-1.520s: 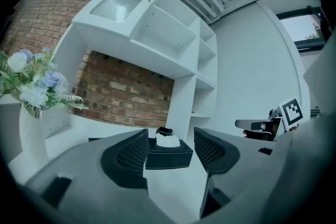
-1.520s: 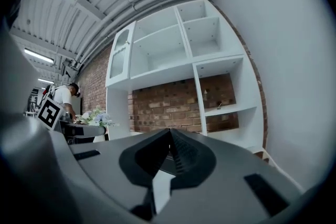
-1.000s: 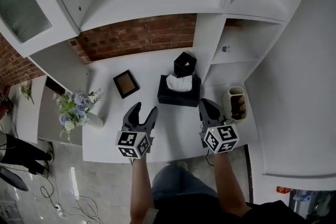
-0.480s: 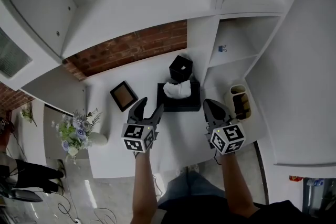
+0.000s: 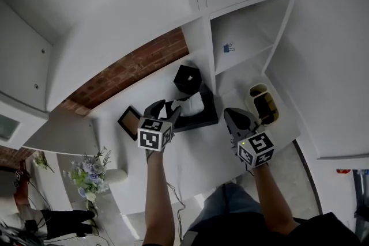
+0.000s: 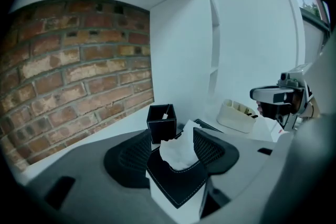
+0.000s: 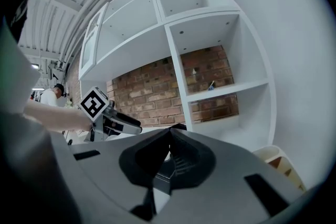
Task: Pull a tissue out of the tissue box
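White tissue [image 6: 176,157] between parted left gripper [image 6: 175,137] jaws, unclear from head view

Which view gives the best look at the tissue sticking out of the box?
The left gripper view: the tissue shows close up, framed by the left gripper's open jaws. The head view shows it small, beside that gripper. The right gripper view doesn't show it clearly.

Black tissue box [image 5: 200,118] on white desk [image 5: 196,152], white tissue [image 5: 189,105] puffing from top. Left gripper [image 5: 166,108] at box's 9 o'clock, jaws apart, tips beside tissue. Right gripper [image 5: 230,116] at 4 o'clock, clear of box. Black cube holder [image 5: 186,78] at 12. Cream organizer [image 5: 262,102] at 3. Picture frame [image 5: 128,122] at 9, beyond left gripper.
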A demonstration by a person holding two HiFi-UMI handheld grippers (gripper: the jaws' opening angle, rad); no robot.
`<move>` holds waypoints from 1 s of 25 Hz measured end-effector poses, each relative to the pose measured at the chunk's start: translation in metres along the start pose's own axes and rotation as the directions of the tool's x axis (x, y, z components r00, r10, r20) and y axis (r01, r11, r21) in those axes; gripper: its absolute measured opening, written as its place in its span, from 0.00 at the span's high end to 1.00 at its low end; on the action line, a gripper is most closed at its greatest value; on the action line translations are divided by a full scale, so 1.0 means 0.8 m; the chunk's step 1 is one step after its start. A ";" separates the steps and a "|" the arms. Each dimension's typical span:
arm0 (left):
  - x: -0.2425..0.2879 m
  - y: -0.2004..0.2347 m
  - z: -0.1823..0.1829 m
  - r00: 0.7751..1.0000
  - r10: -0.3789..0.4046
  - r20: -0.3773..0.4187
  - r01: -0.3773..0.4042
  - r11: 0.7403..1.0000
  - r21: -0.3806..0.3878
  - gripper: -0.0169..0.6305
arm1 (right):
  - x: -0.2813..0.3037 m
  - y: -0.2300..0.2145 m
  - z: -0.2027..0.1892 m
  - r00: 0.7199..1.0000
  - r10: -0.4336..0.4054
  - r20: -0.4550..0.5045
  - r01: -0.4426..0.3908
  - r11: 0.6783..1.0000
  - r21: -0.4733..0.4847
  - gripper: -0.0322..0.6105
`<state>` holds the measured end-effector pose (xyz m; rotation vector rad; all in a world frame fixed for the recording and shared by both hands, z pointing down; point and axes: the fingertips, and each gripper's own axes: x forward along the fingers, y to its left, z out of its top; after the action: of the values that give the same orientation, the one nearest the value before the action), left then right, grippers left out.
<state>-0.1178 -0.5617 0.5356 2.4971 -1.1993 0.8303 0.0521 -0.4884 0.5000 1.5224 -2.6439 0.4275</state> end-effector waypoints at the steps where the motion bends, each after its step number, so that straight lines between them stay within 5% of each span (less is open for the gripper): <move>1: 0.009 -0.001 -0.001 1.000 -0.010 -0.017 0.010 1.000 -0.005 0.60 | 0.000 -0.003 -0.001 1.000 -0.002 -0.003 0.002 1.000 0.002 0.95; 12: 0.059 0.005 -0.054 0.972 -0.021 -0.233 0.004 0.997 -0.072 0.67 | 0.001 -0.020 -0.014 0.999 -0.022 -0.035 0.022 1.000 0.005 0.95; 18: 0.060 0.005 -0.063 0.968 -0.002 -0.251 -0.013 0.998 -0.056 0.92 | 0.005 -0.021 -0.015 0.999 -0.016 -0.042 0.016 1.000 0.004 0.95; 25: 0.058 0.001 -0.065 0.973 -0.003 -0.230 -0.010 0.998 -0.056 0.95 | 0.006 -0.019 -0.017 0.999 -0.013 -0.050 0.013 1.000 0.007 0.95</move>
<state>-0.1154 -0.5686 0.6051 2.2796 -1.1318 1.0384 0.0611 -0.4961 0.5173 1.5093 -2.5965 0.4679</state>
